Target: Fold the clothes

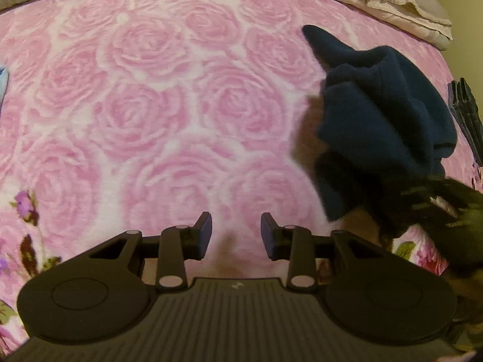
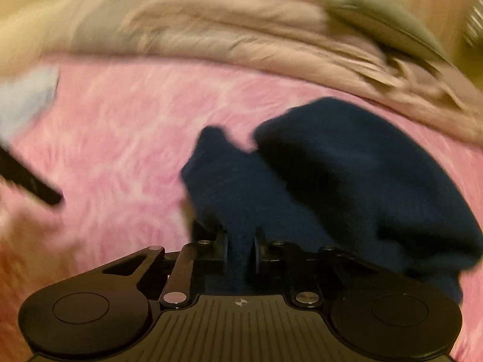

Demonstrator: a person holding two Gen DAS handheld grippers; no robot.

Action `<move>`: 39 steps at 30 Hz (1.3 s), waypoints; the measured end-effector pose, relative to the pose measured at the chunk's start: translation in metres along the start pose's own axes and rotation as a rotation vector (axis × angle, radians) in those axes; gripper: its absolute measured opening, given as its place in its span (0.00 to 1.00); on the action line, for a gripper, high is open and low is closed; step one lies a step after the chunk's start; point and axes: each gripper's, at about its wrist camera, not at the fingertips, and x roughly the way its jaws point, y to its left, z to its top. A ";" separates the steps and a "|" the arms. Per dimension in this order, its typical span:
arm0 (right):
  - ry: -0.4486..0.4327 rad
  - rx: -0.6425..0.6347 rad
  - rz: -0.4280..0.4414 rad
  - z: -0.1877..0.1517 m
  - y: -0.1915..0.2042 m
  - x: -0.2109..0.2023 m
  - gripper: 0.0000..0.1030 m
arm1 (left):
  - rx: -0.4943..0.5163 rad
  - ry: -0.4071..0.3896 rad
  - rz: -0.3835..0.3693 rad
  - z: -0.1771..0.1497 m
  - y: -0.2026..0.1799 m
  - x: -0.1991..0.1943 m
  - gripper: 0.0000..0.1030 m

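A bed covered by a pink fleece blanket with a rose pattern [image 1: 169, 96] fills both views. A crumpled beige quilt [image 2: 229, 30] lies along its far edge, with a grey-green pillow [image 2: 380, 21] resting on it. A dark navy knitted garment [image 2: 347, 181] lies bunched on the blanket's right part; in the left wrist view it hangs partly raised [image 1: 383, 120]. The right hand-held gripper [image 2: 240, 255] is clamped on a fold of this garment. The left hand-held gripper [image 1: 236, 235] stands apart over bare blanket, with nothing between its pads. A pale blue cloth [image 2: 27, 99] lies at the far left.
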 end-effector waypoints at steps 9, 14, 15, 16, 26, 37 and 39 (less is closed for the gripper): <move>-0.112 0.271 -0.401 -0.023 -0.214 -0.160 0.07 | 0.060 -0.056 -0.014 0.023 -0.074 0.008 0.29; 0.002 0.443 -0.627 -0.056 -0.343 -0.164 0.07 | 0.128 -0.090 -0.024 0.052 -0.128 0.027 0.29; 0.072 0.502 -0.649 -0.064 -0.369 -0.155 0.09 | 0.151 -0.097 -0.031 0.058 -0.140 0.031 0.29; 0.159 0.569 -0.656 -0.073 -0.395 -0.145 0.11 | 0.179 -0.106 -0.038 0.064 -0.152 0.036 0.29; 0.054 0.921 -0.360 -0.115 -0.460 -0.157 0.94 | 0.248 -0.089 -0.291 0.130 -0.227 0.105 0.43; 0.059 1.247 -0.166 -0.169 -0.478 -0.103 0.93 | -0.325 0.064 -0.553 0.169 -0.244 0.192 0.21; 0.062 1.176 -0.203 -0.163 -0.472 -0.100 0.26 | -0.292 0.064 -0.550 0.165 -0.248 0.194 0.15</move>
